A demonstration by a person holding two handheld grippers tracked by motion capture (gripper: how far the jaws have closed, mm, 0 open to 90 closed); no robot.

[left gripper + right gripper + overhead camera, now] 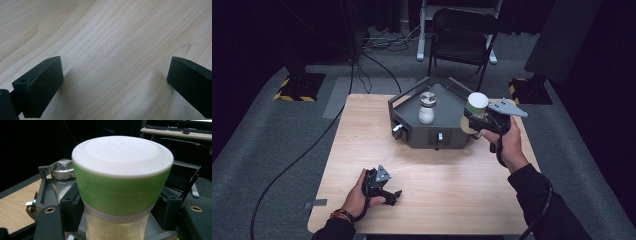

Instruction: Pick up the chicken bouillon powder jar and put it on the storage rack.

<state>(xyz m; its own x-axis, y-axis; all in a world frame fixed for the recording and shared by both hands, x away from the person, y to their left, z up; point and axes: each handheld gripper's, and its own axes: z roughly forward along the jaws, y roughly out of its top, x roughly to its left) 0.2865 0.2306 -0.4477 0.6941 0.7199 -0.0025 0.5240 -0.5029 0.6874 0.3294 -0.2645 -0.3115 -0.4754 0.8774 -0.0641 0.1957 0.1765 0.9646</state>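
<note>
My right gripper (476, 119) is shut on a jar with a white lid and a green band (475, 108), held upright in the air at the right edge of the dark grey tray box (412, 131). In the right gripper view the jar (122, 185) stands close between the jaws, pale powder showing in its lower part. A glass jar with a silvery lid (427, 107) stands in the tray; its top (61, 171) shows left of the held jar. My left gripper (393, 195) rests on the wooden table (362, 130) near the front left, jaws wide open over bare wood (112, 70).
The tray box has a raised rim (404, 96) and knobs on its front face (398, 128). A black folding chair (460, 35) stands beyond the table. Cables (297, 160) run across the grey floor at the left. Stand bases with yellow-black tape (299, 86) flank the table.
</note>
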